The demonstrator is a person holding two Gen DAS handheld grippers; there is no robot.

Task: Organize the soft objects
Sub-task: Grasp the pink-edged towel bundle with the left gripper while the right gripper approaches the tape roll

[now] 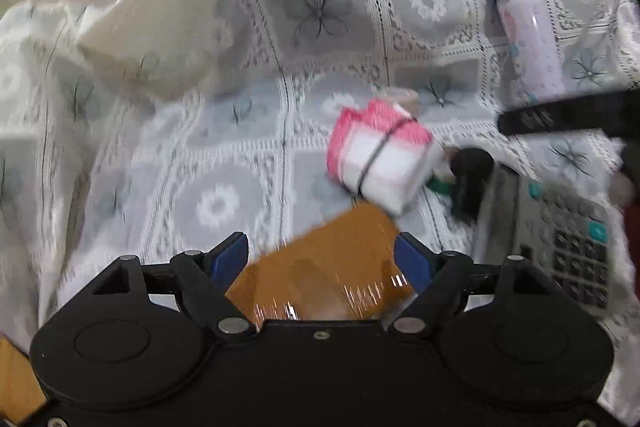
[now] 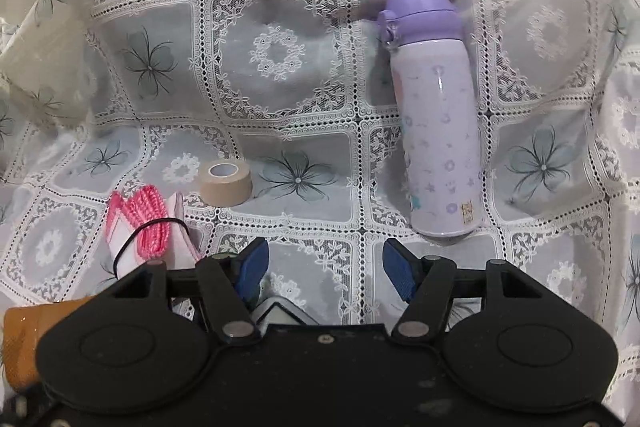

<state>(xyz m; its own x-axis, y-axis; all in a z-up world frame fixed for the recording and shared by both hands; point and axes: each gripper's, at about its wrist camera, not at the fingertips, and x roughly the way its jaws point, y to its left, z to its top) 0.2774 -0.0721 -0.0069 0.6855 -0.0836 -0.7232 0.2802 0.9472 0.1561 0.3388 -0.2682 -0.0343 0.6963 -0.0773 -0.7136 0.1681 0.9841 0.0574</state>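
A pink-and-white folded cloth bundle [image 1: 380, 155] tied with a black band lies on the lace cover, just beyond my left gripper [image 1: 320, 259]. The left view is blurred by motion. The left jaws stand apart, and a brown tape-wrapped box [image 1: 328, 267] lies low between them, with a gap showing at the left pad. In the right wrist view the cloth bundle [image 2: 148, 227] is at the lower left, beside my right gripper [image 2: 326, 269]. That gripper is open, with only lace cover between its blue pads.
A purple bottle [image 2: 436, 115] lies ahead-right of the right gripper, and a beige tape roll [image 2: 226, 183] sits behind the cloth. A grey calculator [image 1: 560, 239] and a black object [image 1: 472, 183] lie right of the left gripper. A covered cushion [image 1: 160, 27] rises at the left.
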